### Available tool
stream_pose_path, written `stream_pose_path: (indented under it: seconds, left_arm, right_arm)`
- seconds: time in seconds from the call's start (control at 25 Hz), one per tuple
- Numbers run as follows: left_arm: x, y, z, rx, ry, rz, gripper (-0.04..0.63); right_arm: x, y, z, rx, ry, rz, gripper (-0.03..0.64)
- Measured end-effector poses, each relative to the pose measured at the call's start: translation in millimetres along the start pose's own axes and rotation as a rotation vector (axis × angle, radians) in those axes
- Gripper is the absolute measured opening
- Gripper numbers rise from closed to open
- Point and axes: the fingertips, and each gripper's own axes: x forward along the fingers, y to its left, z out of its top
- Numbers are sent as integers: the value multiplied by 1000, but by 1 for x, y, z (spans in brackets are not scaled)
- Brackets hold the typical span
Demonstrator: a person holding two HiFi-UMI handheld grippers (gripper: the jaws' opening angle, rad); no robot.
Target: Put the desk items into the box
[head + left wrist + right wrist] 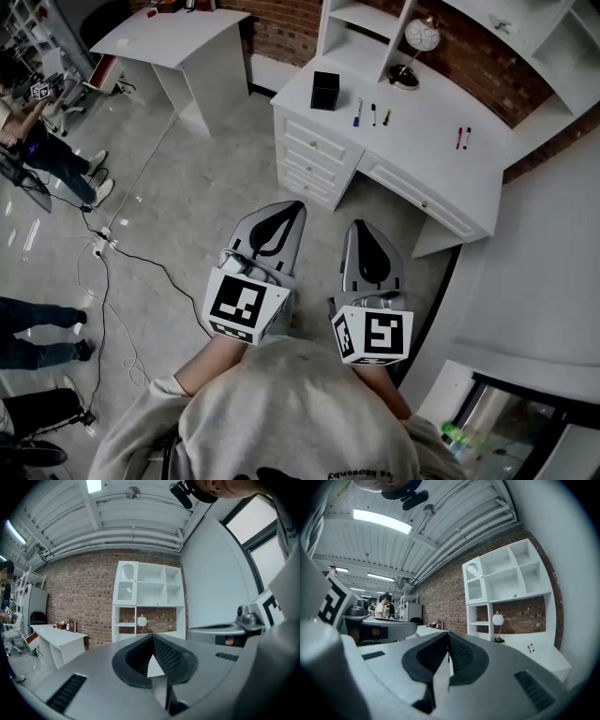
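Left gripper (pixel 296 206): jaws closed tip to tip with nothing between them; held level over the floor (pixel 216 169), pointing toward the white surface (pixel 427 131) and well short of it.
Right gripper (pixel 360 226): jaws pressed together and empty; just beside the left one, on its right, also short of the surface.
Black box (pixel 324 91): upright near the left end of the surface, in front of the shelf unit (pixel 361 19).
Left pens: a blue marker (pixel 357 112), a black pen (pixel 373 114) and a yellow pen (pixel 386 117) lie side by side just right of the box, not touching it.
Right pens: a red pen (pixel 459 139) and a dark pen (pixel 467 138) lie together further right, well apart from the other three.
Globe lamp (pixel 421 36): stands at the far side of the surface, behind the left pens.
Drawers (pixel 314 155): closed, on the front below the box.
Second table (pixel 173 37): far left, by the brick wall.
Cables (pixel 141 258): trail across the floor at left.
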Motion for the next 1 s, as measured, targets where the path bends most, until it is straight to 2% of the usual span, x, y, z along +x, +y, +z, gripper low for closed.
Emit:
stream_pose_path:
  seconds: [0.6, 1.0]
  left_arm:
    - [102, 80, 3, -6, 18, -80, 8]
    - [144, 111, -2, 9, 29, -154, 8]
  right_arm:
    - [121, -27, 3, -23, 28, -54, 17]
    - [165, -35, -6, -13, 49, -112, 17]
